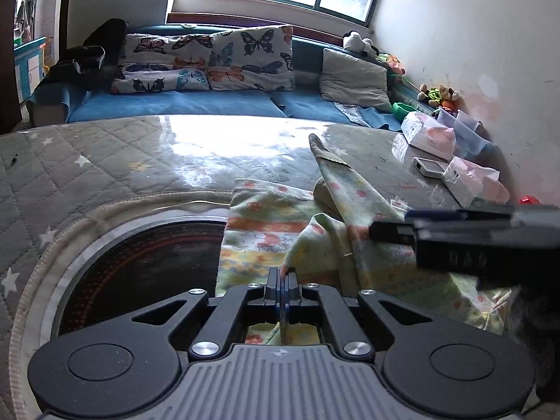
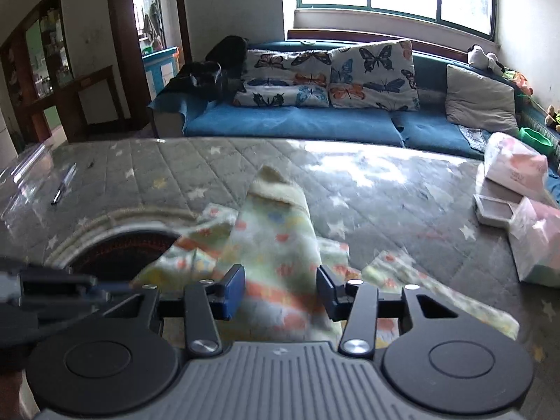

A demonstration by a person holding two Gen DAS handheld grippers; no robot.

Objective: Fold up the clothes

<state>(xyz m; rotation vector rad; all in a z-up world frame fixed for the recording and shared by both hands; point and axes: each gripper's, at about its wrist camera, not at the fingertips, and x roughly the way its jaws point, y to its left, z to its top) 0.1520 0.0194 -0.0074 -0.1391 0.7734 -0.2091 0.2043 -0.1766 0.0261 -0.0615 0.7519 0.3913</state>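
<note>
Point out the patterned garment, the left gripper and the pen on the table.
patterned garment point(image 2: 280, 241): right wrist view, middle of the sleeve.
left gripper point(image 1: 282, 280): left wrist view, closed fingertips pinching cloth.
pen point(image 2: 63, 185): right wrist view, its barrel.

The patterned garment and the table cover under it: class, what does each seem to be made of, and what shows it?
Patterned garment: soft matte fabric, probably fleece or flannel; it creases and drapes limply. Table cover: quilted star-print cloth, seemingly beneath clear glossy plastic or glass; window glare reflects off it.
</note>
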